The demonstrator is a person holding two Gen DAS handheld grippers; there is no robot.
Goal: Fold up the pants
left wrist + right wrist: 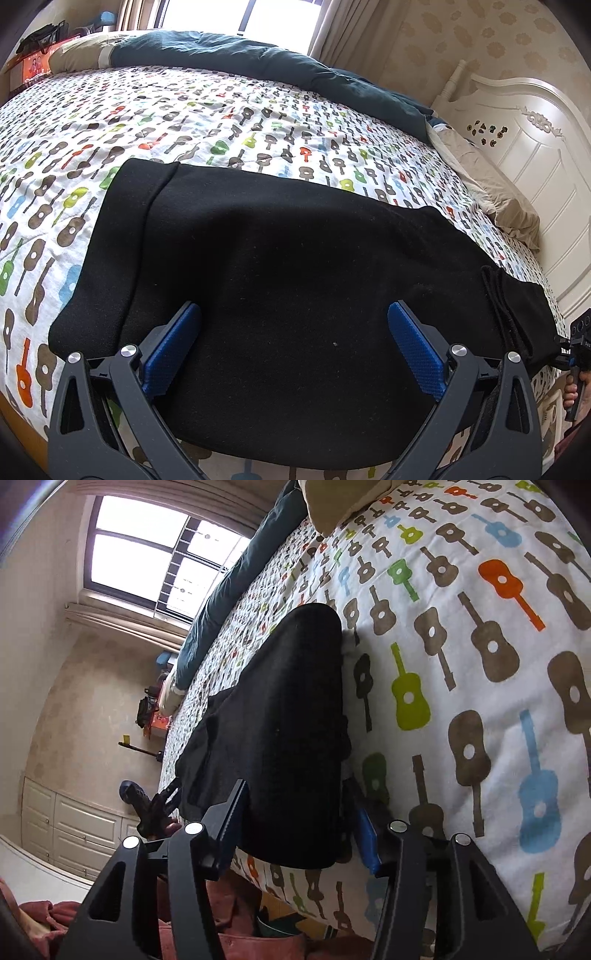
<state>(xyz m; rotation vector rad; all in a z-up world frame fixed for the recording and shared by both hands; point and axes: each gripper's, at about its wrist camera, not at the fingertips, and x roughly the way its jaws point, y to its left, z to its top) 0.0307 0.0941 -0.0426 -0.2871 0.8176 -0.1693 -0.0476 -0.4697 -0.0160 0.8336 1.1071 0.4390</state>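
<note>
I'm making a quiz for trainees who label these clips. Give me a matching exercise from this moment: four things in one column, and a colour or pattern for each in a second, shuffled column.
Things:
1. pants
2. bedsheet
3. headboard
4. blanket along the far edge of the bed

Colour or pattern:
A. white, carved, with small stickers
B. dark teal
C. plain black
D. white, printed with guitars

Pairs: 1-C, 2-D, 3-A, 4-B
</note>
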